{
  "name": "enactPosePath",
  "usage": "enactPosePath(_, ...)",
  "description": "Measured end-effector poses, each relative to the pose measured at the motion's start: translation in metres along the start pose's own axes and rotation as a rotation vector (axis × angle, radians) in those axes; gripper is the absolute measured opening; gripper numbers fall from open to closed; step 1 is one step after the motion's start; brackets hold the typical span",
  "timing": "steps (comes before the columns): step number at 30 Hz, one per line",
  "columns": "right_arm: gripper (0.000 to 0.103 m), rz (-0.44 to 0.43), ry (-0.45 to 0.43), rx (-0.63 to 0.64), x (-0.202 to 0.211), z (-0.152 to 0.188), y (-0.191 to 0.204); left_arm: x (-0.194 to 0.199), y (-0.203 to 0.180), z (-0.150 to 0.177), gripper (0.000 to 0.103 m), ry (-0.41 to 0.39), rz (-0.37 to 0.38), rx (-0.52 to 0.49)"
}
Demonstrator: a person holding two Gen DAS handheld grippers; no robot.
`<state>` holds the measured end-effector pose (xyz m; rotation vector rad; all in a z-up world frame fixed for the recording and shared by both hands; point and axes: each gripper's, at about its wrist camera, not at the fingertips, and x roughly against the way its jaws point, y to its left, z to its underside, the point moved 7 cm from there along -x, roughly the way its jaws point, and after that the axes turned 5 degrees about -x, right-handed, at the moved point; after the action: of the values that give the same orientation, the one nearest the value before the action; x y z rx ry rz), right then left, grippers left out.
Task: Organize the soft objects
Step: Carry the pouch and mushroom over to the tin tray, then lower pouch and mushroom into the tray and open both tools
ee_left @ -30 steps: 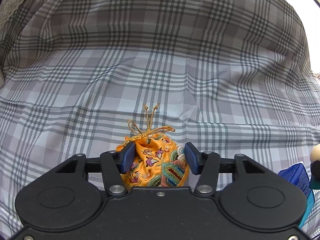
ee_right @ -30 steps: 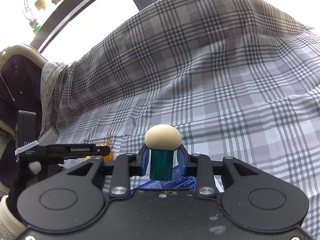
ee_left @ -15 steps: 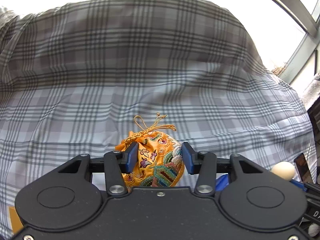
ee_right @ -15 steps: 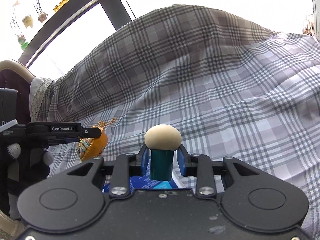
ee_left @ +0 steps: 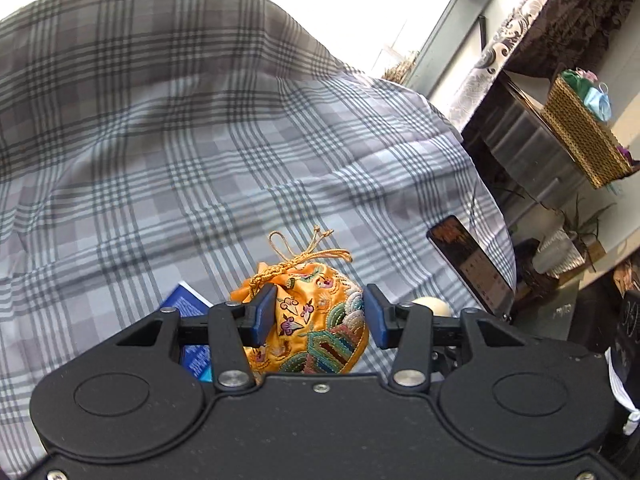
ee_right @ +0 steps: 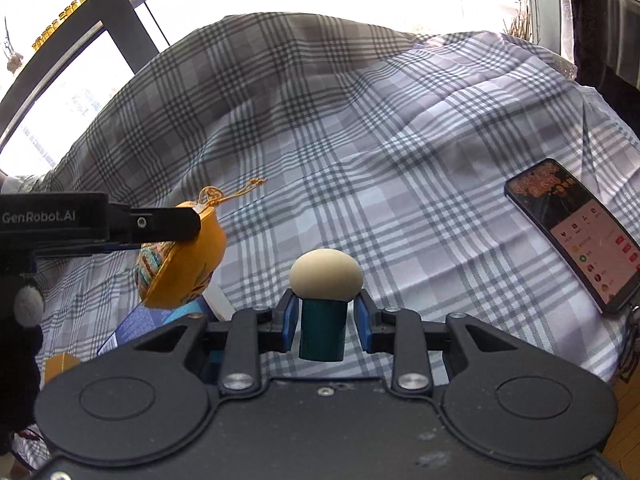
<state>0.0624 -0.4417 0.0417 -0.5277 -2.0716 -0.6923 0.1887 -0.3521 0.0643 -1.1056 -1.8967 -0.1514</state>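
Orange embroidered drawstring pouch [ee_left: 308, 328] held off the bed in left gripper [ee_left: 320, 316], whose jaws have just closed onto it; cord end points away. Right gripper [ee_right: 325, 320] clenched on mushroom toy [ee_right: 325, 280], stem upright. Below: blue box [ee_right: 136, 328]. Smartphone [ee_right: 576, 240] lies near bed edge on plaid bedspread [ee_right: 360, 140]. Wicker basket [ee_left: 584, 136] on side shelf.

Blown-out daylight from the windows [ee_right: 60, 92], soft shadows, fisheye-bent edges.
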Motion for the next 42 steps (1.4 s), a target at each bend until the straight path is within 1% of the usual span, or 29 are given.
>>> enactPosePath(2, 0.029, 0.018, 0.000, -0.010, 0.007, 0.007, -0.008, 0.000, -0.010, 0.016, 0.046, 0.042, 0.024, -0.013)
enactPosePath(5, 0.029, 0.051, 0.004, -0.002, 0.016, 0.021, -0.014, 0.011, -0.022, 0.039, 0.045, 0.072, 0.040, -0.047)
enactPosePath(7, 0.029, 0.063, 0.005, 0.017, 0.024, 0.033, -0.013, 0.020, -0.027, 0.055, 0.045, 0.109, 0.057, -0.043)
enactPosePath(9, 0.029, 0.062, 0.007, 0.041, 0.033, 0.046, -0.009, 0.032, -0.029, 0.074, 0.045, 0.140, 0.087, -0.031)
enactPosePath(11, 0.029, 0.048, 0.012, 0.059, 0.039, 0.059, 0.000, 0.042, -0.028, 0.091, 0.045, 0.150, 0.086, -0.037)
enactPosePath(13, 0.029, 0.029, 0.025, 0.074, 0.044, 0.071, 0.012, 0.055, -0.023, 0.107, 0.045, 0.147, 0.063, -0.043)
enactPosePath(17, 0.029, -0.020, 0.047, 0.106, 0.054, 0.096, 0.040, 0.086, -0.009, 0.142, 0.045, 0.143, 0.043, -0.014)
enactPosePath(21, 0.029, -0.078, 0.087, 0.146, 0.061, 0.124, 0.070, 0.117, 0.016, 0.177, 0.045, 0.113, -0.042, 0.014)
enactPosePath(26, 0.029, -0.145, 0.150, 0.195, 0.066, 0.161, 0.108, 0.152, 0.051, 0.219, 0.045, 0.074, -0.103, 0.115)
enactPosePath(29, 0.030, -0.175, 0.183, 0.225, 0.069, 0.179, 0.127, 0.165, 0.068, 0.237, 0.045, 0.057, -0.153, 0.163)
enactPosePath(32, 0.030, -0.185, 0.205, 0.262, 0.072, 0.194, 0.142, 0.174, 0.082, 0.254, 0.045, 0.051, -0.196, 0.196)
enactPosePath(36, 0.030, -0.177, 0.218, 0.300, 0.071, 0.205, 0.156, 0.178, 0.095, 0.271, 0.045, 0.041, -0.242, 0.244)
enactPosePath(42, 0.030, -0.162, 0.227, 0.319, 0.068, 0.210, 0.165, 0.178, 0.106, 0.287, 0.046, 0.025, -0.238, 0.328)
